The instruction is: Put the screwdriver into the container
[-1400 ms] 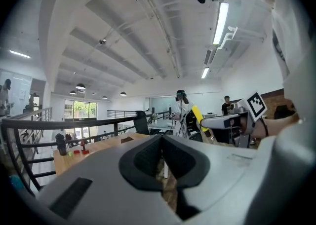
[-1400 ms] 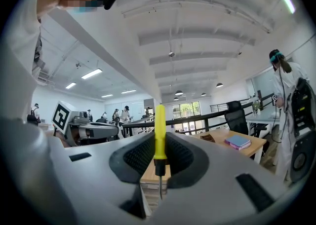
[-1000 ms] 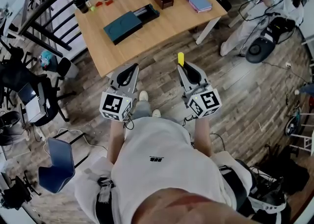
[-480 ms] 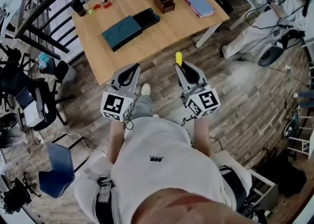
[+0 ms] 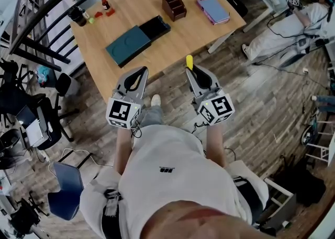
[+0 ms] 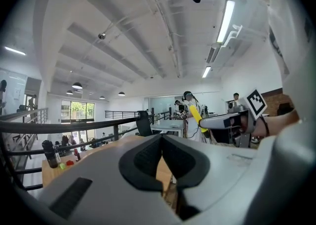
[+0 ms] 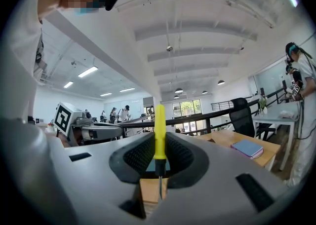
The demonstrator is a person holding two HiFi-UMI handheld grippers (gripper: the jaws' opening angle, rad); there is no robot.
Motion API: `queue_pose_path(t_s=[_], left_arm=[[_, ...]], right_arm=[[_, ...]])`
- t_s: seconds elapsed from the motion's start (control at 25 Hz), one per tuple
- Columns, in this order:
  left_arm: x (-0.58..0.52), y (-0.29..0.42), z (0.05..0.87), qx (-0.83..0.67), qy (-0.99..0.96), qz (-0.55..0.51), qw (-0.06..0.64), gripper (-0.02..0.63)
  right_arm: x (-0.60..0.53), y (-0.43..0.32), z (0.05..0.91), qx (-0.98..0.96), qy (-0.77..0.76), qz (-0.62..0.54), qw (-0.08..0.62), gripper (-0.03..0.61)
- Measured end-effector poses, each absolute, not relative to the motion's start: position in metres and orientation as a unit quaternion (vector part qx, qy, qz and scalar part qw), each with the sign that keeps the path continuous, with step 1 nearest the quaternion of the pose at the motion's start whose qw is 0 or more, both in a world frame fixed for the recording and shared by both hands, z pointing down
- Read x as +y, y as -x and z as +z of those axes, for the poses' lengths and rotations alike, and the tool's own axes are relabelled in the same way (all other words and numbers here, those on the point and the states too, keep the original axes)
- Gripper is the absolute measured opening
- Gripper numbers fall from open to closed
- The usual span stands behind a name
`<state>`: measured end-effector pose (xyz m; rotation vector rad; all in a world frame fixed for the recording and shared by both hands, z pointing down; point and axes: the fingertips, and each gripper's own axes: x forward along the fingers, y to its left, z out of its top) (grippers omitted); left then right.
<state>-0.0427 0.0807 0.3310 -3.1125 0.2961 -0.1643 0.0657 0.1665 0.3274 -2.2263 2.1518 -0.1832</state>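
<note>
Right tongs [image 5: 190, 69] pinch the yellow screwdriver [image 5: 189, 62], seemingly to carry it to the brown container [image 5: 174, 6] on the far surface [image 5: 209, 29]; left tongs [image 5: 143, 69] are pressed together, empty.

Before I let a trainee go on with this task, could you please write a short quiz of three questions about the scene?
1. True or false: the right gripper holds the screwdriver between its jaws.
2. In the head view, where does the notebook lie on the table, relative to the brown container? A: at its left. B: at its right. C: inside it.
3. What is between the jaws of the left gripper?

Key: 1 true. 2 B. 3 nothing; its jaws stand together.
</note>
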Motion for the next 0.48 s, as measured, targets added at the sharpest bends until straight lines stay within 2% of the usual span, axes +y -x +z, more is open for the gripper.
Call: queue_pose_path(t_s=[0.48], left_arm=[[0.006,0.011,0.332,0.076,0.996,-0.049,-0.006,0.012]], right_arm=[[0.096,-0.093,0.329,0.681,0.730,-0.066,0.007,0.057]])
